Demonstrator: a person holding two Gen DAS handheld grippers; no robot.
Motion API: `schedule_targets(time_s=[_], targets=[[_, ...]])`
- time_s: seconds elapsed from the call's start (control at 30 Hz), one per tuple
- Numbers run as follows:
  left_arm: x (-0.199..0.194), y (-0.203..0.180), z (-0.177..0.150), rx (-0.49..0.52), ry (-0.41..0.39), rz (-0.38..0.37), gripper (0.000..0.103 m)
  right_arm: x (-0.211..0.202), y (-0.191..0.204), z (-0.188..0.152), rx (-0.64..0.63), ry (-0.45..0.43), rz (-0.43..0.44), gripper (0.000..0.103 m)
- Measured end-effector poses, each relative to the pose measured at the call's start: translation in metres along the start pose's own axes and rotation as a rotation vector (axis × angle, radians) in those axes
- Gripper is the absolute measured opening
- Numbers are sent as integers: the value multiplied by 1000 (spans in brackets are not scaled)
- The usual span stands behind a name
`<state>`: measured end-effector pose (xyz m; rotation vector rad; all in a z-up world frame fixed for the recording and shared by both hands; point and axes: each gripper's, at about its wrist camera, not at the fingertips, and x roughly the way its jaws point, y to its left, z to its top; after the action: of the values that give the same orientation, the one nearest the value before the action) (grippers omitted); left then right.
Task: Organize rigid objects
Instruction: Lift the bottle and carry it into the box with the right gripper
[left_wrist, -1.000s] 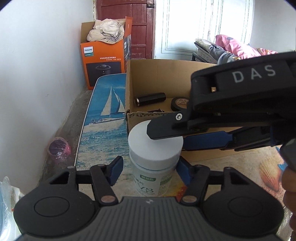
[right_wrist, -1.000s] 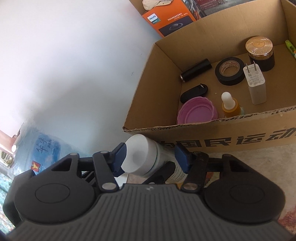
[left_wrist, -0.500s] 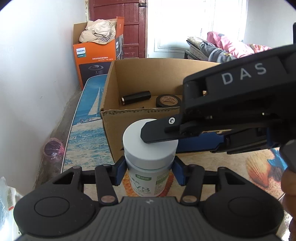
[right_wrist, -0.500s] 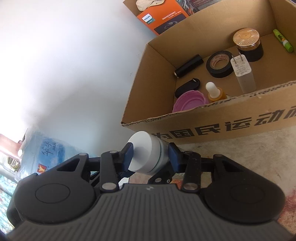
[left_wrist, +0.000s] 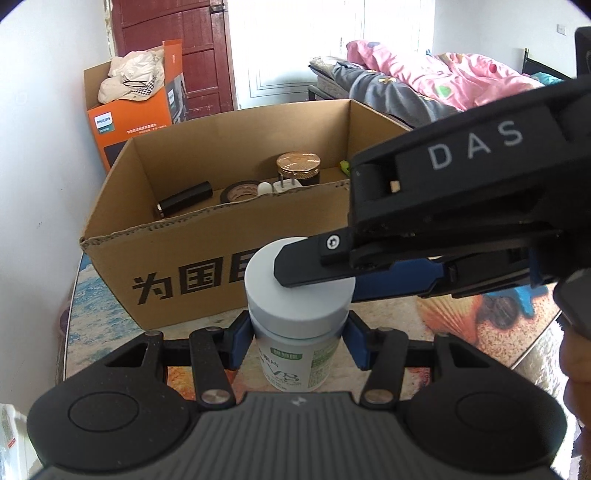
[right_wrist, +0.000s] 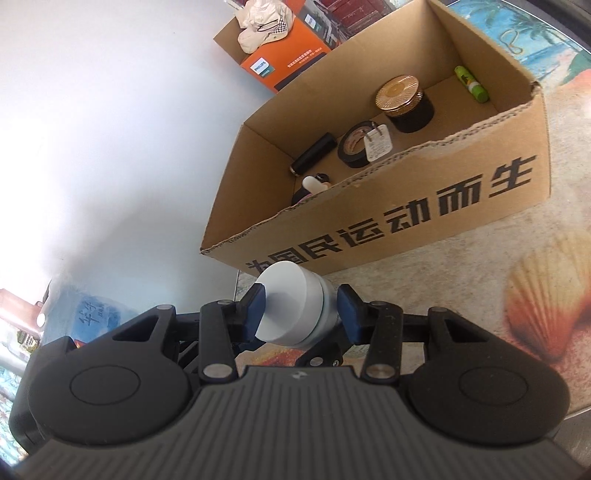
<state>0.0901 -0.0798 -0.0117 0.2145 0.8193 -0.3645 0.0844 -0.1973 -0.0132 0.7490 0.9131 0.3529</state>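
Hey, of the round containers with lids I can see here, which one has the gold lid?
The short black jar standing inside the cardboard box, near its back wall. The only other lidded container, the supplement bottle held outside the box, has a plain white lid.

orange box by wall, cloth in it | red door | bed, pink quilt | shell mat

We've got a white-lidded bottle with a green-and-white label, blue pads on black grippers. The brown cardboard box has bold black characters printed on its side. Inside we spot a black jar with a gold ribbed lid, black tape roll, lime green tube. Behind sits an orange box, plus pink patterned bedding.
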Motion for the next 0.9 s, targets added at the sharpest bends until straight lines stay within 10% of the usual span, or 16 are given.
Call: schedule_targets(time_s=[0.9], targets=[[9, -20, 11, 81, -18, 41, 54, -12, -28, 3, 51, -29, 39, 51]])
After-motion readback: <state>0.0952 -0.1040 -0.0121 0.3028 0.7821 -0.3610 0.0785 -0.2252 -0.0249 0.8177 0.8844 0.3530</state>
